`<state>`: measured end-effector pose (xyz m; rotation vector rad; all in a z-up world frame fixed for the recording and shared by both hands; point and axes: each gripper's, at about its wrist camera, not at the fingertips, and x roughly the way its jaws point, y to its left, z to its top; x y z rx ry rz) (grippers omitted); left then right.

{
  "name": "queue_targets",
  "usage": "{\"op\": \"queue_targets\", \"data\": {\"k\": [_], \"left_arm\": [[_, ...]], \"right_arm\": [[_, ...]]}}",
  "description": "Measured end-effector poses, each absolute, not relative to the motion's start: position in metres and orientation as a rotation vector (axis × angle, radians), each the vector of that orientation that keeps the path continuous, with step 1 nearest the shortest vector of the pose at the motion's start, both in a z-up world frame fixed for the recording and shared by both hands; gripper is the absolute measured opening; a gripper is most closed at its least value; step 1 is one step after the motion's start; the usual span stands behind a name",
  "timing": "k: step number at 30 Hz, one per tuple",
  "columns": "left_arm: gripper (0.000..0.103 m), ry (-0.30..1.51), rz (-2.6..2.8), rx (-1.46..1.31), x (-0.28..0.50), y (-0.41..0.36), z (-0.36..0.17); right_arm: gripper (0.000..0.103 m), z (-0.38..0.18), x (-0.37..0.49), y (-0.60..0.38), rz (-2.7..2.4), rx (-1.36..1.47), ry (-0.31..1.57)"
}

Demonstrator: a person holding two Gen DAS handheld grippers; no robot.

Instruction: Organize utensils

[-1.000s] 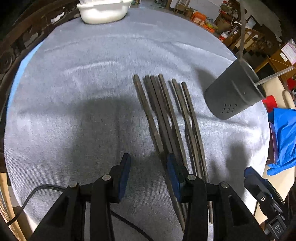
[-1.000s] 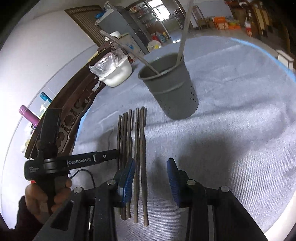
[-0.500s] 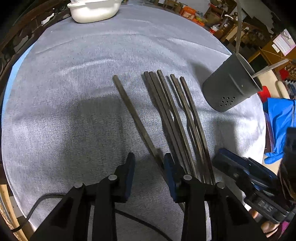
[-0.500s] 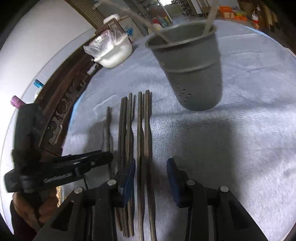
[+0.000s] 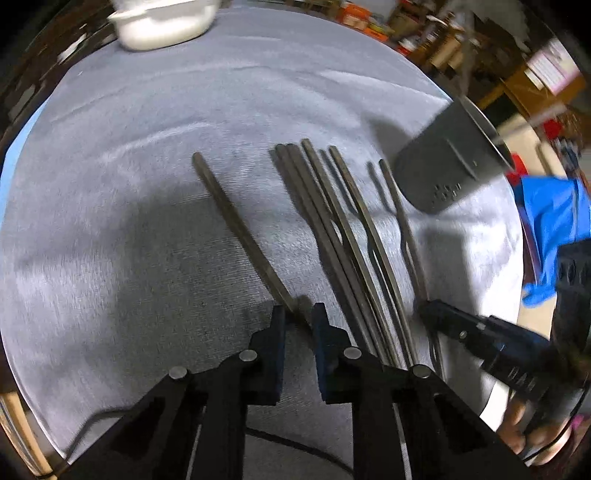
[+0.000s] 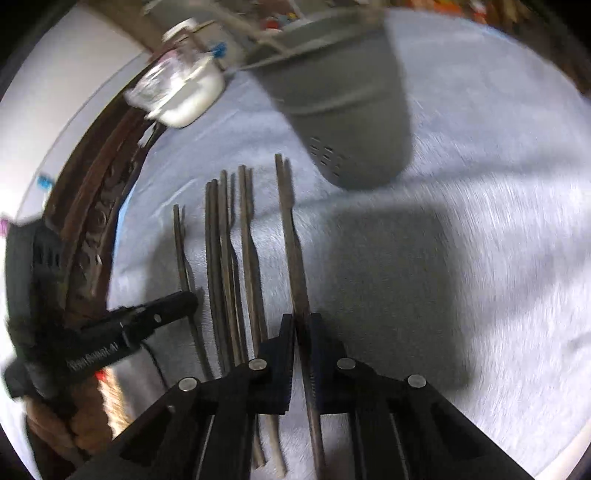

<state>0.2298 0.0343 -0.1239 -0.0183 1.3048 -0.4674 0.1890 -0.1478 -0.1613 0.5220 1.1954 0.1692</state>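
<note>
Several dark chopsticks (image 5: 343, 236) (image 6: 229, 258) lie side by side on the grey tablecloth (image 5: 147, 221). One chopstick (image 5: 240, 229) lies apart to the left, its near end between the pads of my left gripper (image 5: 299, 317). Those jaws are closing, with a small gap still showing beside the stick. My right gripper (image 6: 303, 325) is shut on the rightmost chopstick (image 6: 291, 240), which runs back between its pads. A grey perforated utensil holder (image 5: 450, 166) (image 6: 351, 110) stands beyond the sticks with utensils in it.
A white bowl (image 5: 162, 22) (image 6: 184, 99) sits at the table's far side. Blue cloth (image 5: 554, 221) lies off the right edge. A black cable (image 5: 295, 446) runs under my left gripper. Carved dark wood (image 6: 99, 206) borders the table on the left.
The left chopstick has swung away from the bunch to the left. Both grippers' jaws have narrowed. The right gripper came down closer and closed on the rightmost chopstick.
</note>
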Motion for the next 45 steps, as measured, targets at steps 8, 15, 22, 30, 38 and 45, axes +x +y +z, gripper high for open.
{"op": "queue_targets", "data": {"k": [8,15,22,30,38,45], "left_arm": [[0.018,1.345,-0.626,0.082,0.225,0.051,-0.122],[0.025,1.372,-0.571,0.120,0.234,0.071,-0.120],[0.038,1.380,-0.485,-0.047,0.254,0.098,-0.108],[0.038,1.427,-0.325,-0.137,0.275,0.108,-0.118],[0.030,1.445,-0.256,-0.179,0.293,0.096,-0.135],[0.011,1.431,-0.216,-0.211,0.304,0.095,-0.144]], "right_arm": [[0.010,-0.165,0.174,-0.153,0.156,0.625,1.252],[0.012,-0.160,0.195,-0.148,0.163,0.523,1.282],[0.012,-0.154,0.210,-0.151,0.155,0.496,1.255],[0.012,-0.141,0.235,-0.144,0.097,0.448,1.163],[0.012,-0.153,0.248,-0.133,-0.001,0.401,1.150],[0.009,-0.152,0.246,-0.126,-0.006,0.334,1.117]]}}
